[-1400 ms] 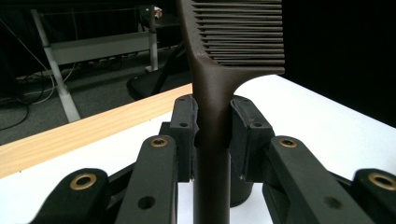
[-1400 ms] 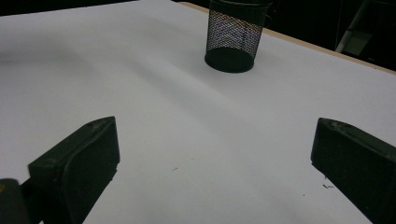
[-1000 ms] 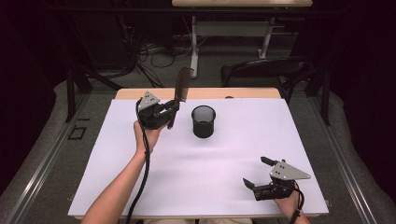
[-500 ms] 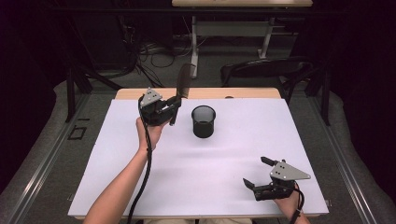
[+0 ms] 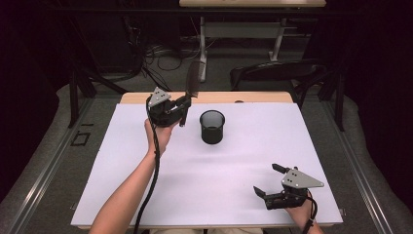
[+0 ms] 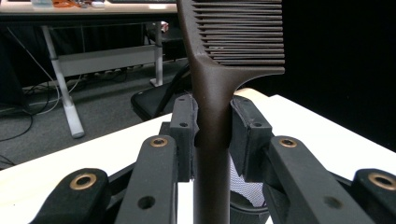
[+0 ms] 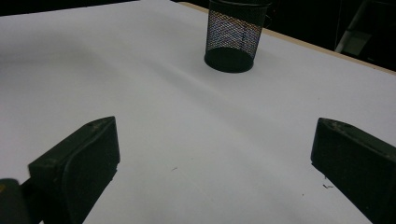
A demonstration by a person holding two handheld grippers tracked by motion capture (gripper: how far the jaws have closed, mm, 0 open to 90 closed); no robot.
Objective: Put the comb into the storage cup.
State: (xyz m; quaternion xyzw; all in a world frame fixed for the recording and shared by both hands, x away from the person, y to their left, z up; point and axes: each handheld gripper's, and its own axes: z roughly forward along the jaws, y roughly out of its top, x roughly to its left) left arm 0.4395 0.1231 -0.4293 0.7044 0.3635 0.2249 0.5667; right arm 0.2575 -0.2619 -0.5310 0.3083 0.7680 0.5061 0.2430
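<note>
comb (image 5: 193, 82): dark, stands upright, teeth end up, handle clamped in left gripper (image 5: 181, 108), held above the table's far-left part
comb close-up: handle (image 6: 212, 135) pinched between both pads (image 6: 183, 126), teeth point to 3 o'clock in the left gripper view
cup (image 5: 212, 126): black mesh, upright on white table (image 5: 234, 161), just at 3 o'clock of the left gripper, apart from the comb
right gripper (image 5: 267, 180): jaws spread wide, nothing between them, resting on the table at 5 o'clock of the cup, well apart
right gripper view: cup (image 7: 236, 35) at 12 o'clock ahead
</note>
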